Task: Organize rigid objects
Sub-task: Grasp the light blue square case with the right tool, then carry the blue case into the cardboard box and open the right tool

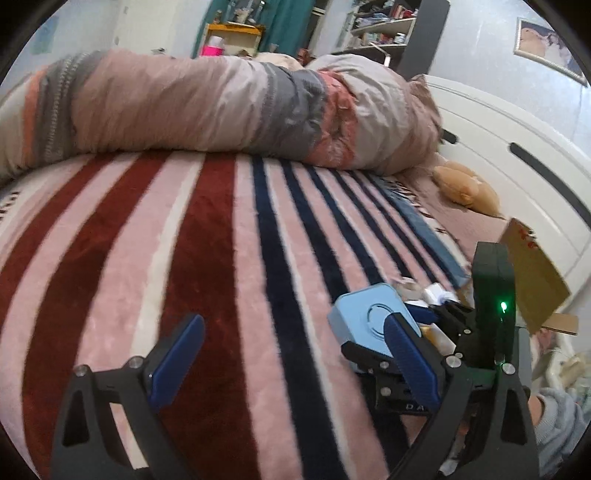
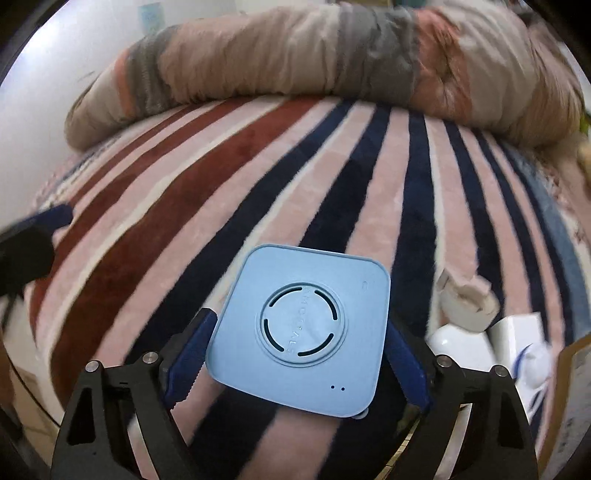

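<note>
A light blue square box point(image 2: 303, 328) with a round vented disc on top sits between the blue pads of my right gripper point(image 2: 299, 354), which is shut on it, above a striped bed blanket point(image 2: 332, 184). The same box point(image 1: 365, 314) shows in the left wrist view at lower right, held by the right gripper point(image 1: 421, 314). My left gripper point(image 1: 291, 336) is open and empty over the blanket, left of the box. Its blue fingertip point(image 2: 55, 216) shows at the left edge of the right wrist view.
A rolled quilt point(image 1: 221, 107) lies across the far side of the bed. A tan plush toy point(image 1: 465, 184) lies by the white headboard point(image 1: 517, 147). A cardboard box point(image 1: 532, 273) and white items point(image 2: 480, 332) sit at the right. Shelves point(image 1: 376, 33) stand behind.
</note>
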